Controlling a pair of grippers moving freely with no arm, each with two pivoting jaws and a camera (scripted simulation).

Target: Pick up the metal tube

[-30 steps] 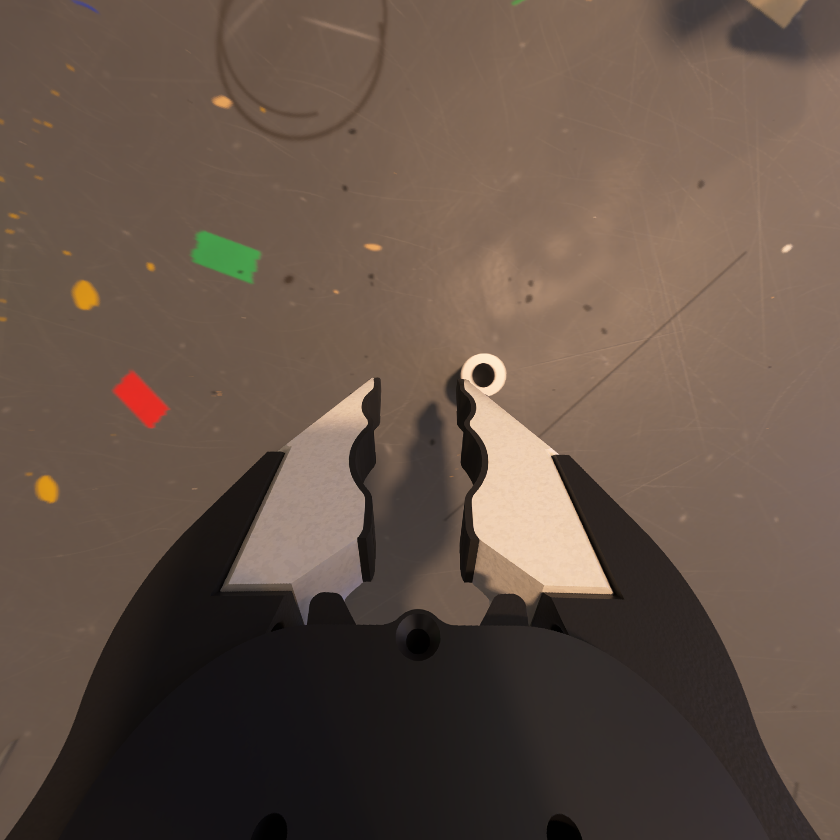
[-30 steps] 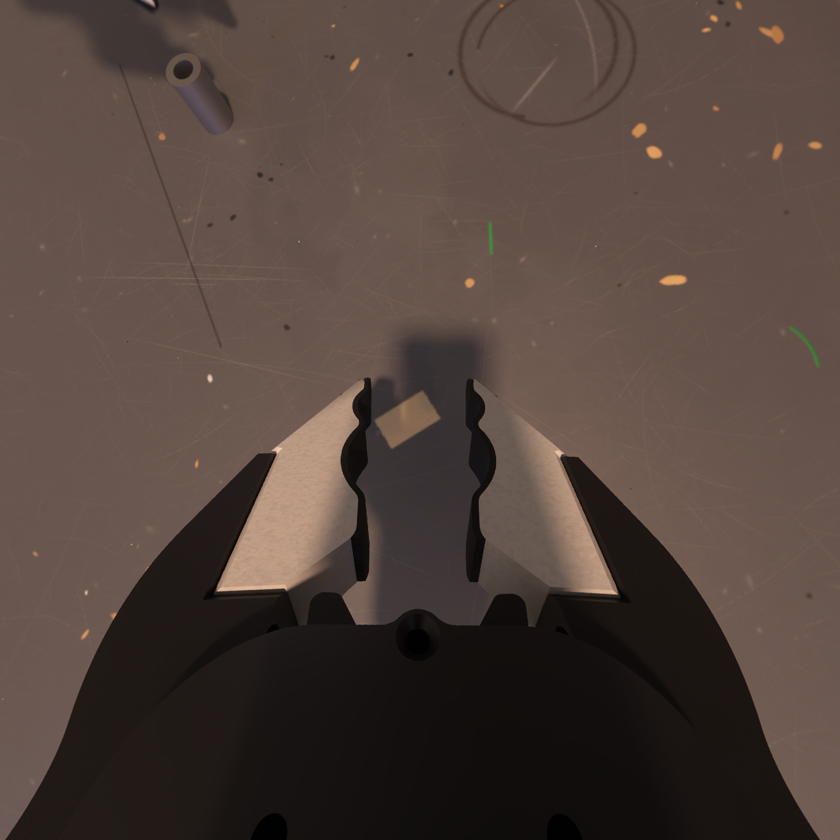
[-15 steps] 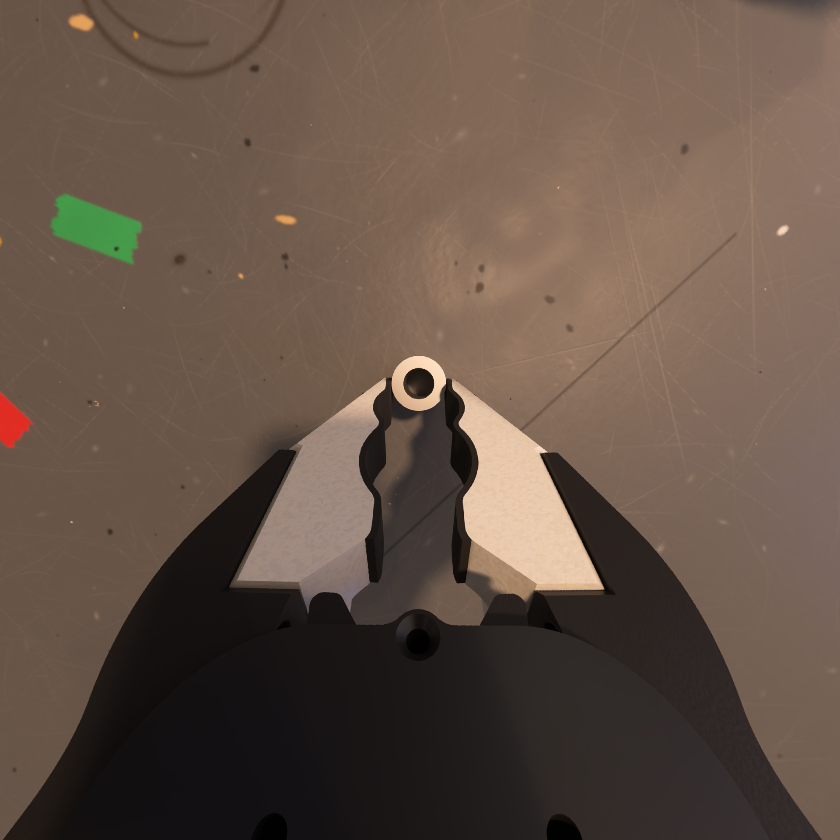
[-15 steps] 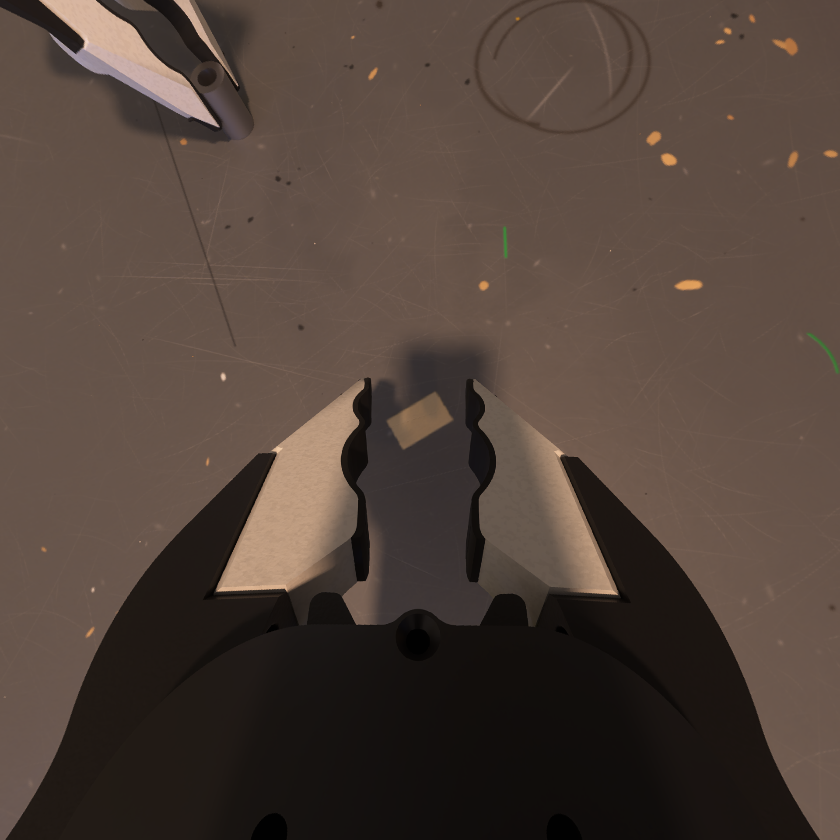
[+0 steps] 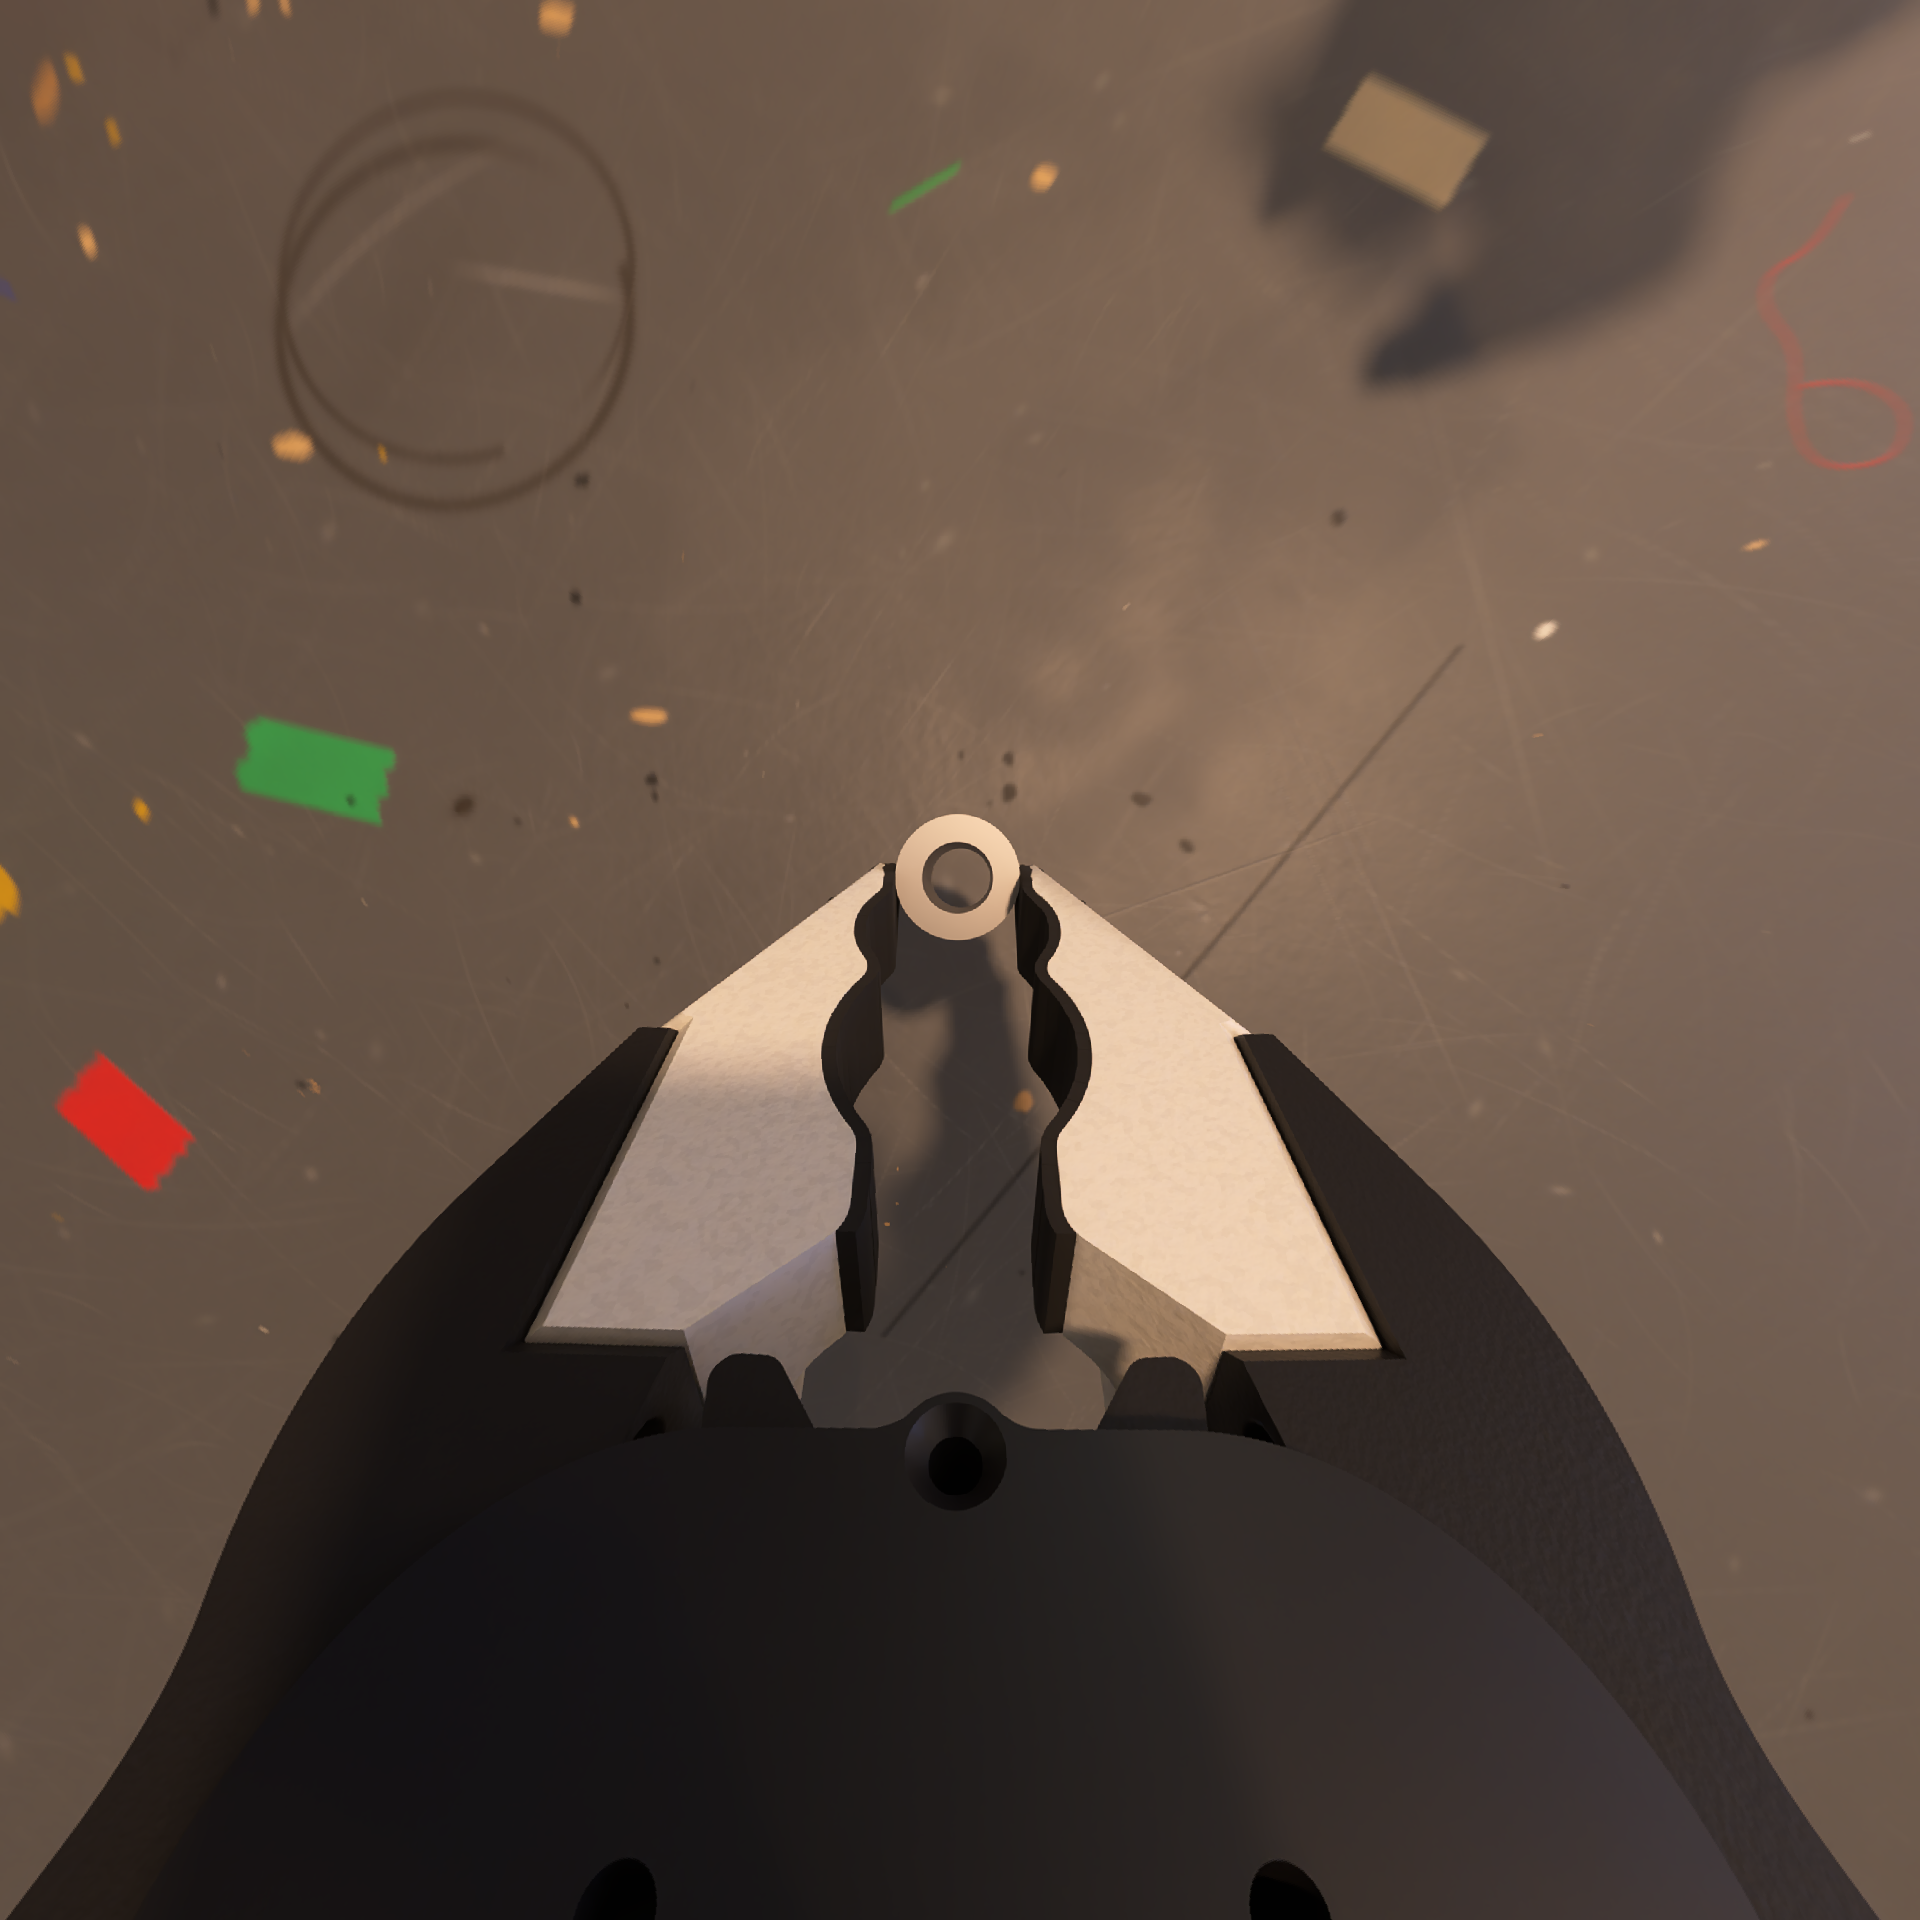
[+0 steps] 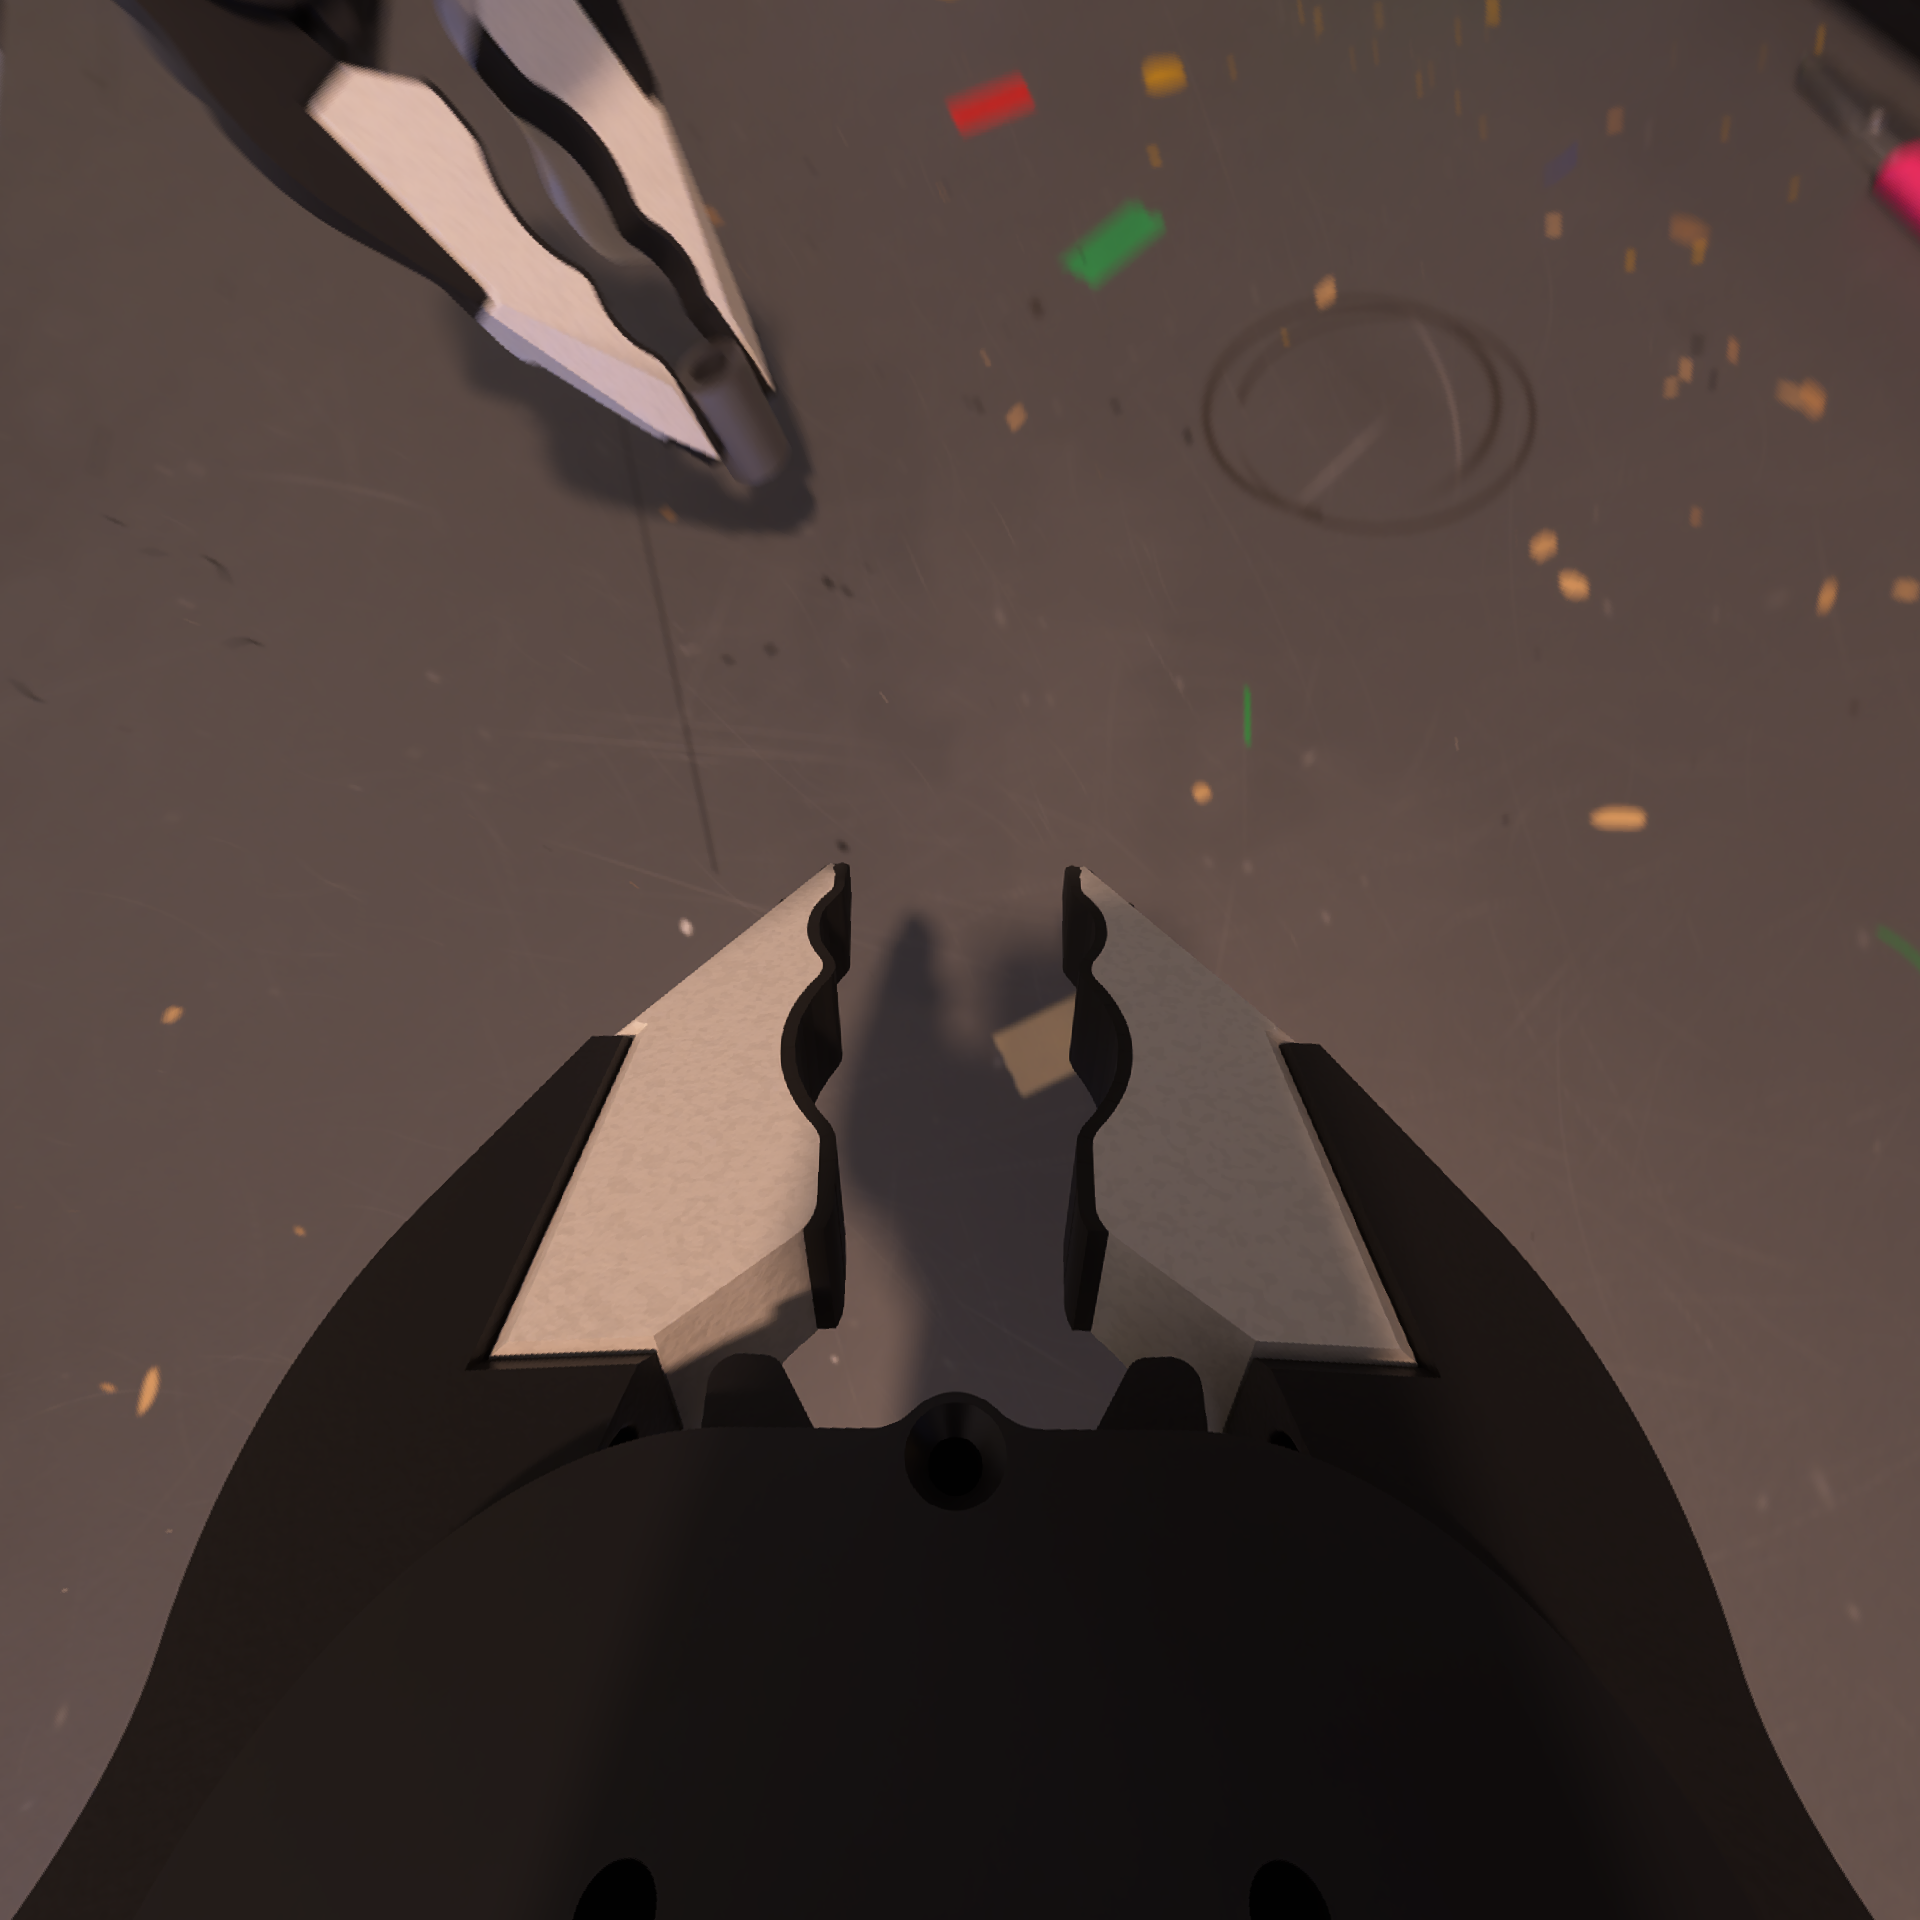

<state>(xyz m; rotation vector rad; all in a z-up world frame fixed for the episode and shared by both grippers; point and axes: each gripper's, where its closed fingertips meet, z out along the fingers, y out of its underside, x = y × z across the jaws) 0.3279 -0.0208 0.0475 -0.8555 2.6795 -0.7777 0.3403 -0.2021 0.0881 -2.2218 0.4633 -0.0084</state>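
Observation:
The metal tube (image 5: 957, 878) is a short grey cylinder, seen end-on in the left wrist view as a pale ring with a dark hole. My left gripper (image 5: 957, 885) is shut on it at the fingertips and holds it above the table. In the right wrist view the left gripper (image 6: 727, 400) shows at the upper left, with the tube (image 6: 746, 434) sticking down between its tips, just over its shadow. My right gripper (image 6: 957, 878) is open and empty, well apart from the tube, above the scratched grey table.
A tan paper scrap (image 6: 1027, 1049) lies under my right gripper and also shows in the left wrist view (image 5: 1405, 140). Green tape (image 5: 315, 771), red tape (image 5: 125, 1120), a dark ring mark (image 5: 457, 301) and a pink object (image 6: 1901, 187) lie on the table.
My left gripper moved over the tube, shut on it and rose with it, so the table looks farther off. My right gripper pulled back and up, staying open.

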